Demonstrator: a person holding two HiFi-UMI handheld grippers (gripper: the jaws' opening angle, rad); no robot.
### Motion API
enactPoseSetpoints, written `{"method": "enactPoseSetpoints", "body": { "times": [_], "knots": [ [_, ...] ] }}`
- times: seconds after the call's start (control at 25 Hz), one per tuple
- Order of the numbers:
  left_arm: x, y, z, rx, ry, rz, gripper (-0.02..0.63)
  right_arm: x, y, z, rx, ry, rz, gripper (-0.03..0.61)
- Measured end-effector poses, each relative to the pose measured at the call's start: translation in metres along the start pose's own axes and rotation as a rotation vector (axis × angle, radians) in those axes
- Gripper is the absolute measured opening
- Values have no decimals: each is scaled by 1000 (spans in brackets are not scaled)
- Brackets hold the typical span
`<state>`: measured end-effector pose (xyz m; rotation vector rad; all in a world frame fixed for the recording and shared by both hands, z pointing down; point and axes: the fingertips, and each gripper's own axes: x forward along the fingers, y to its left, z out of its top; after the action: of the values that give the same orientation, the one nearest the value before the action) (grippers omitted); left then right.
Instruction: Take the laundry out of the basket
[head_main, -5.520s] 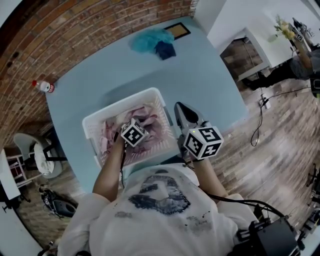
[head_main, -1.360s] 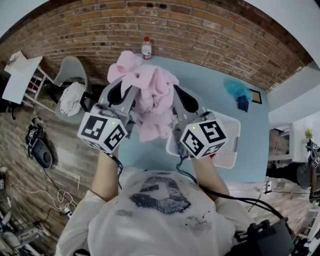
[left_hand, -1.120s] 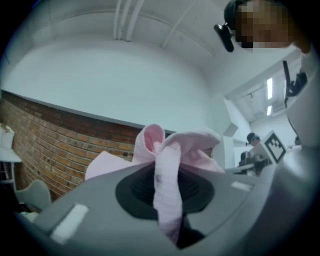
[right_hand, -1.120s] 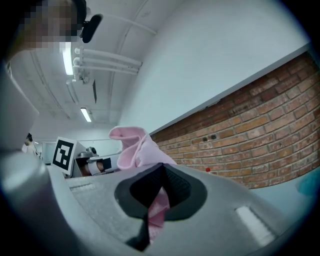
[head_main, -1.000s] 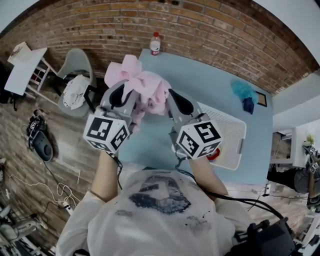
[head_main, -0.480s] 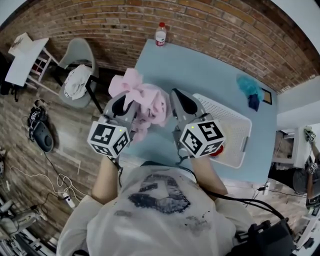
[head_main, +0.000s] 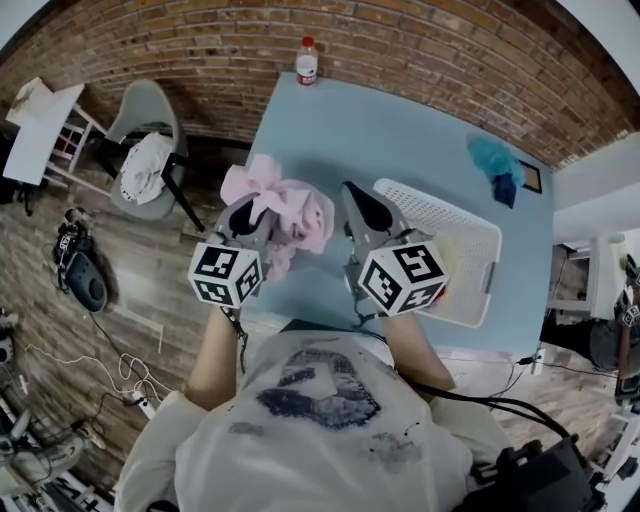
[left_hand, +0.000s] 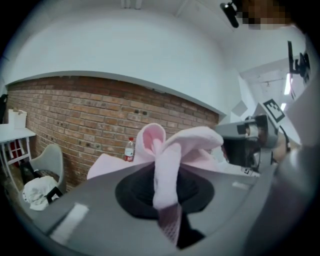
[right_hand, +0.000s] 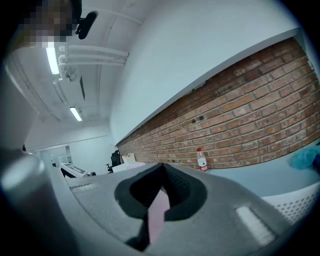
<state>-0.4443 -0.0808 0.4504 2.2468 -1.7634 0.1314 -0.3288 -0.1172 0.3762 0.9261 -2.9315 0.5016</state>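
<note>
Pink laundry (head_main: 295, 205): soft, matt, crumpled cloth. White basket (head_main: 445, 212): perforated plastic. Pale blue surface (head_main: 380, 130): smooth, matt. Back wall (head_main: 420, 45): rough brick. The floor (head_main: 140, 300): wood planks. Clear bottle (head_main: 306, 62): glossy plastic.

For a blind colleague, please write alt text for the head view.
Seen from above, a person grips a bunched pink garment with the left gripper and right gripper above a light-blue table. A white laundry basket stands to the right.
</note>
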Motion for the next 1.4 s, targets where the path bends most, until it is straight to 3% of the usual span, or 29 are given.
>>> {"method": "enactPoseSetpoints", "body": {
  "times": [0.72, 1.4],
  "knots": [
    [92, 8, -70, 46, 169, -82, 51, -13, -76, -14, 71, 16, -155, -3],
    [170, 24, -118, -36, 311, -112, 57, 7, -134, -26, 117, 55, -238, -3]
  ]
}}
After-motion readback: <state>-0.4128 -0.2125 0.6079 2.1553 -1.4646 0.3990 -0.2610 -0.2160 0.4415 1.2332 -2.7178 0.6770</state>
